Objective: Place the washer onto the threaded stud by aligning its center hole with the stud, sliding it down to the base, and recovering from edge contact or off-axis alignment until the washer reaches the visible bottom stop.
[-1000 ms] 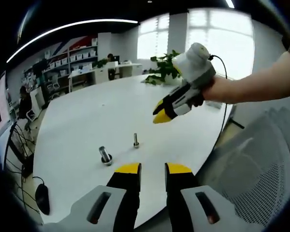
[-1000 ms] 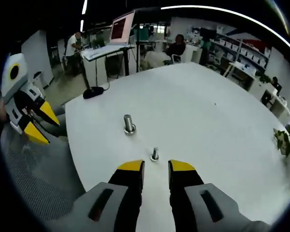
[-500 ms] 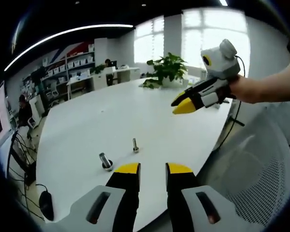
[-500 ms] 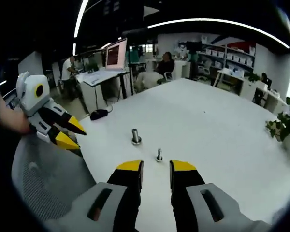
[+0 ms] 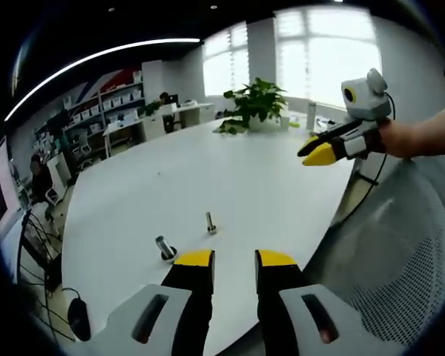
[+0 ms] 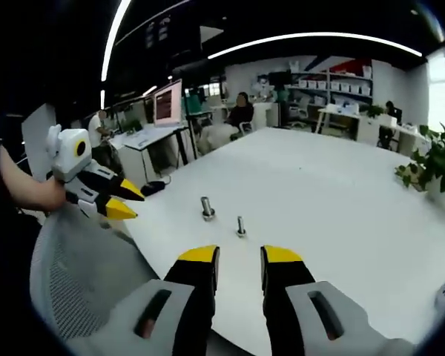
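Note:
Two small metal pieces stand on the white table (image 5: 170, 170): a thin upright threaded stud (image 5: 210, 222) (image 6: 240, 226) and a thicker stud on a round base (image 5: 165, 248) (image 6: 207, 208). A separate washer is too small to make out. My left gripper (image 5: 235, 259) hangs open and empty off the table's near edge, short of both pieces. My right gripper (image 6: 240, 256) is also open and empty, held back from the studs. Each shows in the other's view, held by a hand: the right gripper (image 5: 320, 153) and the left gripper (image 6: 124, 200).
A grey mesh chair (image 5: 400, 259) (image 6: 81, 274) stands by the table's edge under the grippers. A potted plant (image 5: 256, 104) (image 6: 437, 159) sits at the far side. A black mouse (image 5: 79, 319) lies near the edge. Desks, shelves and seated people fill the background.
Both grippers have drawn back from the table, so the studs look smaller and farther. In the left gripper view the right gripper has moved off to the right. The studs have not moved.

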Demonstrator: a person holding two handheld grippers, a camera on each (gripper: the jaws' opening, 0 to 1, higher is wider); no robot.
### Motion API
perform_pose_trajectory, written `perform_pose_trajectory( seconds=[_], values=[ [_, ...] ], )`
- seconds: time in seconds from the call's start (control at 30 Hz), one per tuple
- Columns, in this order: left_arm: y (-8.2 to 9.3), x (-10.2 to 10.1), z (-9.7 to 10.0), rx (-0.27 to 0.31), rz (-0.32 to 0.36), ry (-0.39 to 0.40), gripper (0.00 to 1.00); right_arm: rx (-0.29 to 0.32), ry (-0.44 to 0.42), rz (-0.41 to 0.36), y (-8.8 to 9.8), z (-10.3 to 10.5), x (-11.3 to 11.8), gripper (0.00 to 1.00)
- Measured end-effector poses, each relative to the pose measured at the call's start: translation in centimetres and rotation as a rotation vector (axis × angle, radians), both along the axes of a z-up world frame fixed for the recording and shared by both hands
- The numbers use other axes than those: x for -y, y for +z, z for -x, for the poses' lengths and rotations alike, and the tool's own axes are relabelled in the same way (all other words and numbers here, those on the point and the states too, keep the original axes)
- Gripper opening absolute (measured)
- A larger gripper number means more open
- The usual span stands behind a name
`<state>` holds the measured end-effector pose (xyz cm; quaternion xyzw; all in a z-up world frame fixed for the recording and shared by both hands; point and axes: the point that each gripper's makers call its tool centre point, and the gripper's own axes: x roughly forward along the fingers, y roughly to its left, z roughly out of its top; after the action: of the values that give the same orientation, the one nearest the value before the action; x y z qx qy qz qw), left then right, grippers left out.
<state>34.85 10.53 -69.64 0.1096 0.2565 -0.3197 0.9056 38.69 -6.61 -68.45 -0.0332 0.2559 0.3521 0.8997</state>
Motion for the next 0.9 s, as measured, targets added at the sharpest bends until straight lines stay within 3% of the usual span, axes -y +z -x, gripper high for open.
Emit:
perform_pose_trajectory(
  seconds=[0.27,0.43,0.53,0.6,0.9],
  values=[
    [0.1,-0.2,-0.2,-0.002,0.006,0.019,0.2,0.006,0.029,-0.006,0.3,0.8,-0.4,0.28],
    [-0.2,-1.0,-0.4,0.005,-0.036,0.041,0.2,-0.028,0.035,-0.001,-0.2,2.3,0.1,0.29],
    [-0.1,-1.0,-0.6,0.003,-0.019,0.055,0.2,-0.03,0.03,-0.022,-0.3,3.0,0.4,0.29],
    [0.0,-1.1,-0.6,0.008,-0.024,0.061,0.2,-0.033,0.038,0.001,-0.9,2.8,0.4,0.29],
    [0.2,-1.2,-0.5,0.012,-0.009,0.081,0.2,-0.028,0.079,-0.023,-0.7,3.4,-0.4,0.29]
  ],
)
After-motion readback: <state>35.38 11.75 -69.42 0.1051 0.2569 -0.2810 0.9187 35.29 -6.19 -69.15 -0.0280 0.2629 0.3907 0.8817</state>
